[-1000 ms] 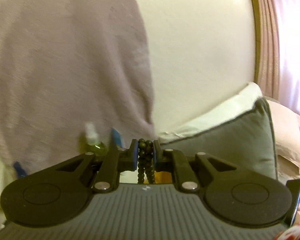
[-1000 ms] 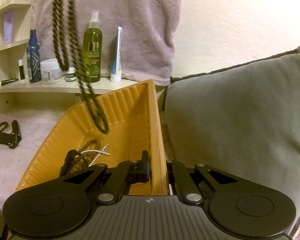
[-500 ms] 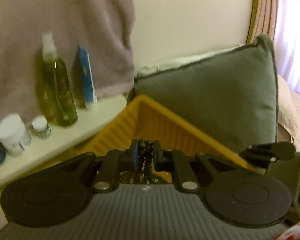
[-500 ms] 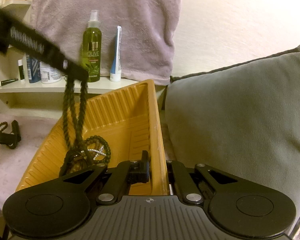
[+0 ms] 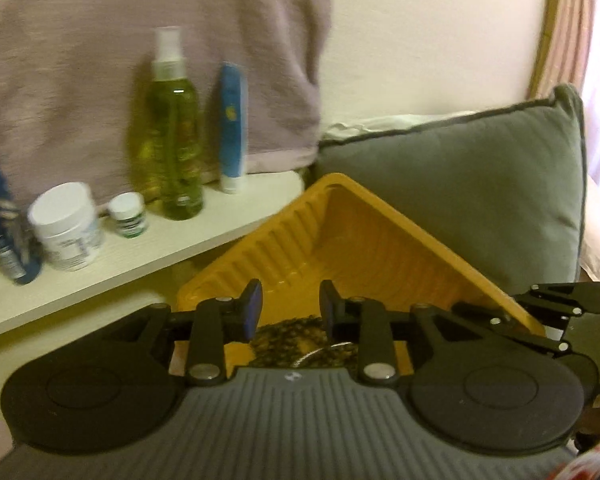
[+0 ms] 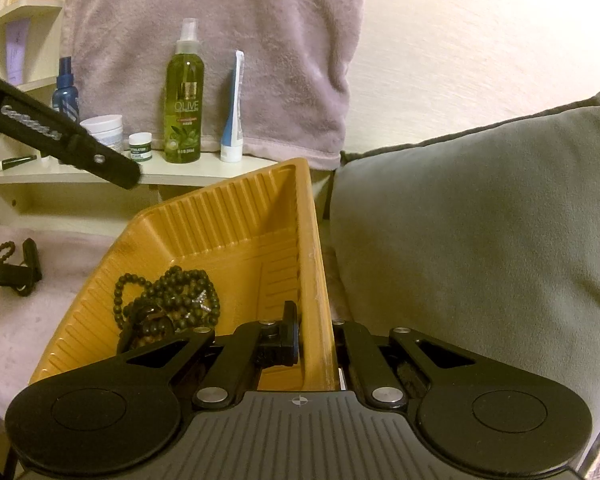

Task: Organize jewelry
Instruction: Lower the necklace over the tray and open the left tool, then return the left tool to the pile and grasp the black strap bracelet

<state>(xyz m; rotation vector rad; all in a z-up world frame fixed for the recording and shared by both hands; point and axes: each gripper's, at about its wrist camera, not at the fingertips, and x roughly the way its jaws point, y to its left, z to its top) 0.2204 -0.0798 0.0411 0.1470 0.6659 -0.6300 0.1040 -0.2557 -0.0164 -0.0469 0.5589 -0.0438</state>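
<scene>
An orange plastic tray [image 6: 228, 216] sits tilted beside a grey cushion. My right gripper [image 6: 314, 320] is shut on the tray's right wall, one finger inside and one outside. A pile of dark bead strands [image 6: 172, 292] with a small silver piece lies on the tray floor. My left gripper [image 5: 288, 304] hovers over the tray [image 5: 380, 248], its jaws opening with nothing between them. The beads [image 5: 296, 336] lie just below its fingers. In the right wrist view the left gripper [image 6: 124, 172] reaches in from the left, above the tray's far corner.
A white shelf [image 6: 204, 170] behind the tray carries a green spray bottle [image 6: 184, 96], a blue-and-white tube [image 6: 234, 116] and small jars. A mauve towel [image 6: 220, 20] hangs above. A bead bracelet [image 6: 0, 252] and a black clip [image 6: 20, 272] lie on the cloth at left.
My left gripper came down over the tray and its jaws parted. The long bead strand it held dropped onto the pile in the tray. The right gripper kept still.
</scene>
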